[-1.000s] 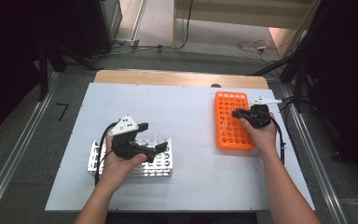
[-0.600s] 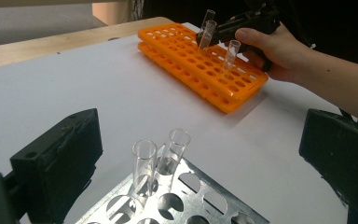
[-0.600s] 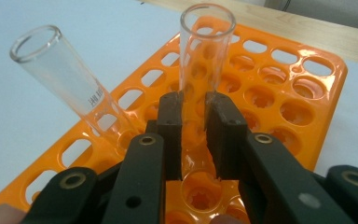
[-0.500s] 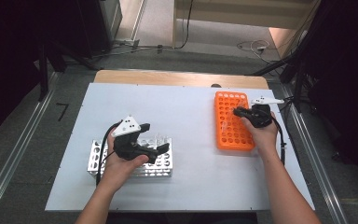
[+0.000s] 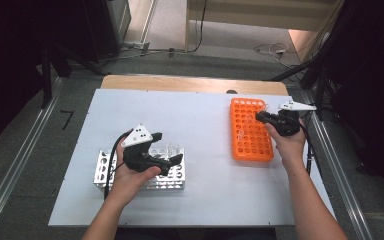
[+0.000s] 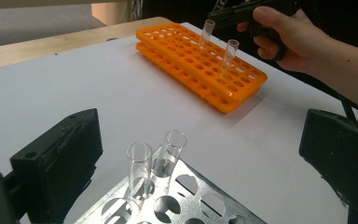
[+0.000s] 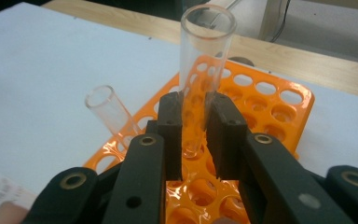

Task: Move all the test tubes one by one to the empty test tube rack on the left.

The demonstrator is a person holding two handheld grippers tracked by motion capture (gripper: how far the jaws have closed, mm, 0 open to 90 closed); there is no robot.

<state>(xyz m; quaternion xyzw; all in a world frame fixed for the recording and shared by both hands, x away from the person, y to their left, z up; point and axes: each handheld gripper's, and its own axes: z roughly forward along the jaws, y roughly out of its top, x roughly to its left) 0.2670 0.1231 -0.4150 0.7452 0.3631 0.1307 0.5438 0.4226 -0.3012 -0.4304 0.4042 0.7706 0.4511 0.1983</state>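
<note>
I am logging the containers first. The orange rack (image 5: 250, 131) is lying on the right side of the white tabletop (image 5: 195, 120), and it is carrying two clear tubes. One, the gripped tube (image 7: 200, 70), is standing nearly upright in a hole near the rack's far end. The other, the leaning tube (image 7: 109, 109), is sitting in a nearby hole and tilting away. Both are looking empty, open at the top and uncapped. The metal rack (image 5: 140, 170) is sitting at the left front of the tabletop. In the left gripper view it is holding a pair of clear tubes (image 6: 156, 161) side by side in neighbouring holes, one tilted so that their upper parts are nearly touching.

The right claw (image 7: 193, 123) is gripping the upright tube on both sides below its rim. The left claw (image 6: 200, 158) is standing wide open, hovering over the metal rack with the pair of tubes between its jaws and touching neither.

In the high view my left hand (image 5: 130, 175) is covering the middle of the metal rack, so I cannot count its tubes there. The tubes in the orange rack are barely readable in that view.
</note>
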